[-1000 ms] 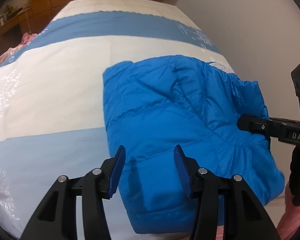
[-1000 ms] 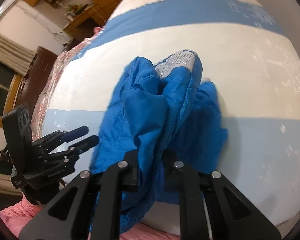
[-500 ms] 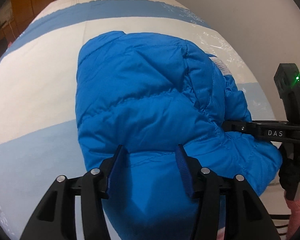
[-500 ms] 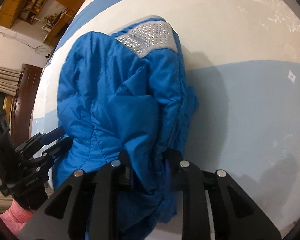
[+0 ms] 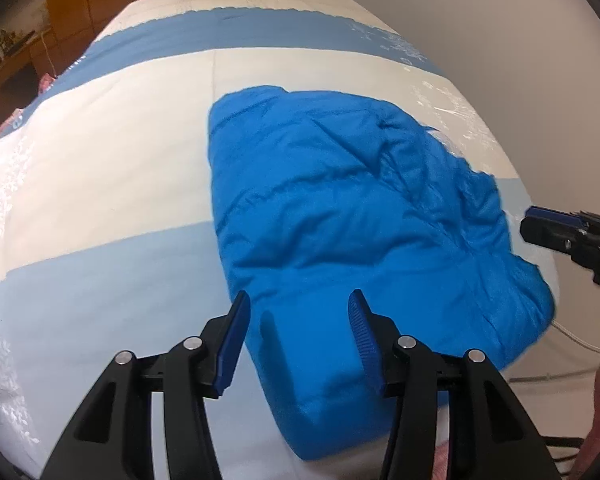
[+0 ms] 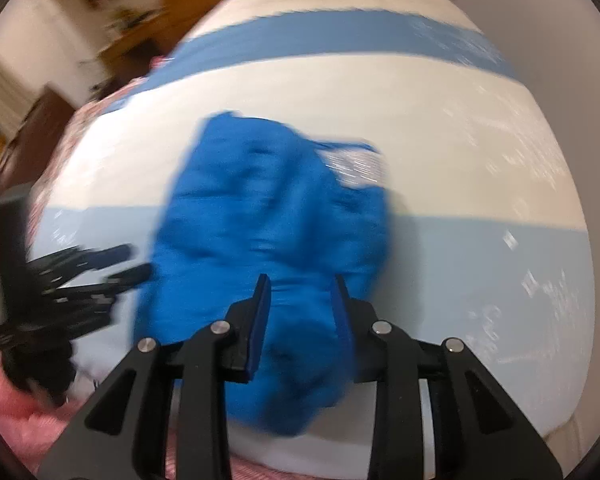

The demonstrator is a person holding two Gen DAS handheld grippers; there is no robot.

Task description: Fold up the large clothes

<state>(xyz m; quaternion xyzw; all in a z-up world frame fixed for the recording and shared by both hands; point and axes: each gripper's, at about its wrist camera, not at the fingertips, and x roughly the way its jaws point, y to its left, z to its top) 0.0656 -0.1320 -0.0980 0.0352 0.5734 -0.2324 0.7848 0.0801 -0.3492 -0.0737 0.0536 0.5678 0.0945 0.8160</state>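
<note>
Blue puffer jacket lies folded into a thick bundle on the striped bedspread, straddling the line where the cream band meets the pale blue one. From the left wrist camera it fills the centre and runs off toward five o'clock. Left gripper hangs over the near edge of the jacket, jaws apart, blue pads clear of the fabric with nothing pinched. Over at three o'clock, the right gripper pokes in just beside the jacket's right edge. Switching to the right wrist camera, badly blurred: right gripper's jaws have just been opening and stand parted above the bundle, no cloth clamped between them. A silvery mesh patch shows at one o'clock on the jacket. Left gripper sits at nine o'clock.
</note>
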